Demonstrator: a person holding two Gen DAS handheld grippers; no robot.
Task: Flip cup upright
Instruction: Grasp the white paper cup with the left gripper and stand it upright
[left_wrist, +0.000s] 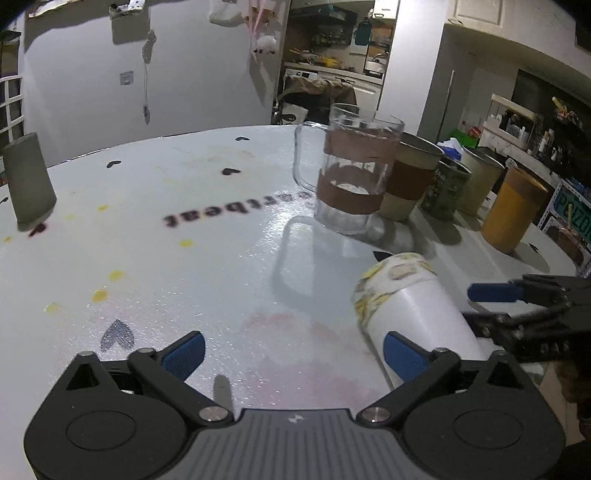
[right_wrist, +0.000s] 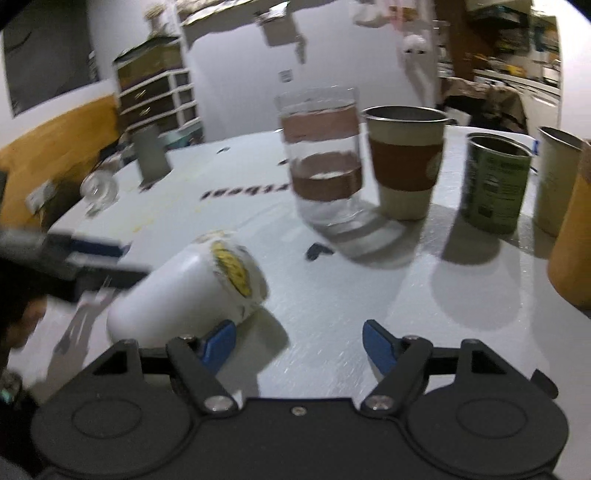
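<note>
A white cup (left_wrist: 410, 314) with a yellow pattern near one end lies on its side on the white table (left_wrist: 221, 258). In the left wrist view it lies at the right, just beyond my left gripper's right finger. My left gripper (left_wrist: 293, 354) is open and empty, the cup outside its jaws. In the right wrist view the cup (right_wrist: 188, 291) lies at the left, touching or just beyond my left finger. My right gripper (right_wrist: 299, 341) is open and empty. The other gripper shows at each view's edge beside the cup.
A row of upright cups stands behind: a glass mug with a brown band (left_wrist: 351, 173), a beige cup with a brown sleeve (left_wrist: 410, 181), a green can (left_wrist: 447, 188), a beige cup (left_wrist: 480, 181), an orange cup (left_wrist: 513, 210). A grey cup (left_wrist: 29, 177) stands far left.
</note>
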